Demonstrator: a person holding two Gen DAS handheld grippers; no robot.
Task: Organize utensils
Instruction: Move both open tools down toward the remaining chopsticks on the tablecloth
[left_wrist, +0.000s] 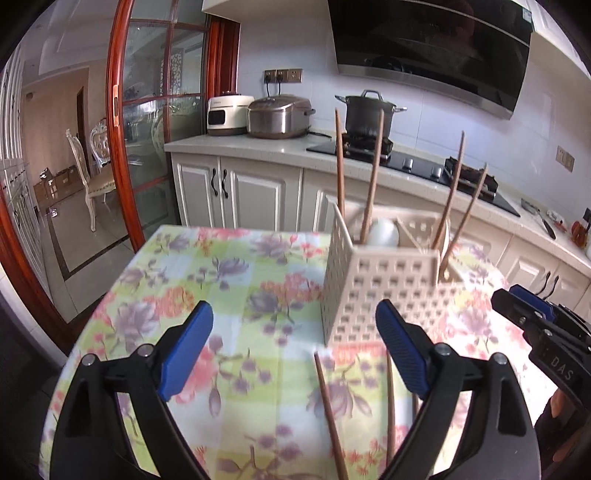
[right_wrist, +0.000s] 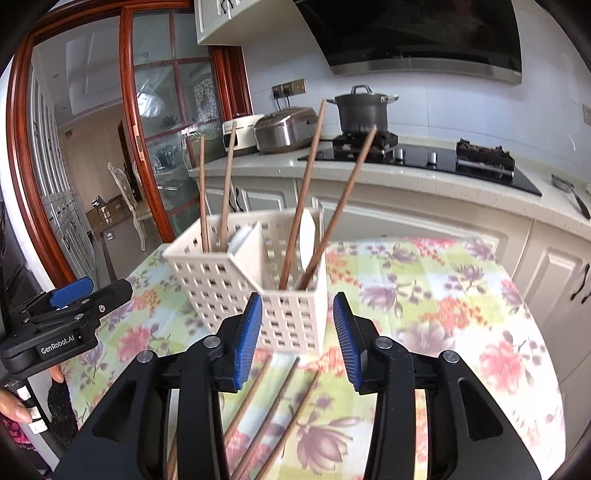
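A beige perforated utensil holder (left_wrist: 380, 291) (right_wrist: 221, 280) stands on the floral tablecloth (left_wrist: 229, 280). Several brown chopsticks (left_wrist: 373, 173) (right_wrist: 306, 192) stand upright in it, along with white spoons (left_wrist: 384, 232) (right_wrist: 306, 236). More loose chopsticks (left_wrist: 328, 406) (right_wrist: 280, 398) lie on the cloth in front of the holder. My left gripper (left_wrist: 294, 306) hovers over them, jaws wide apart and empty. My right gripper (right_wrist: 297, 301) is partly open and empty, just before the holder's near corner, with the loose chopsticks below it. Each gripper shows at the edge of the other's view: right gripper (left_wrist: 506, 295), left gripper (right_wrist: 110, 290).
Beyond the table runs a kitchen counter (left_wrist: 236, 142) with a rice cooker (left_wrist: 280, 116), a stockpot (left_wrist: 369, 110) on a gas hob and white cabinets. A wood-framed glass door (left_wrist: 122, 122) stands to the left. A person's hand (right_wrist: 14, 406) shows at the left edge.
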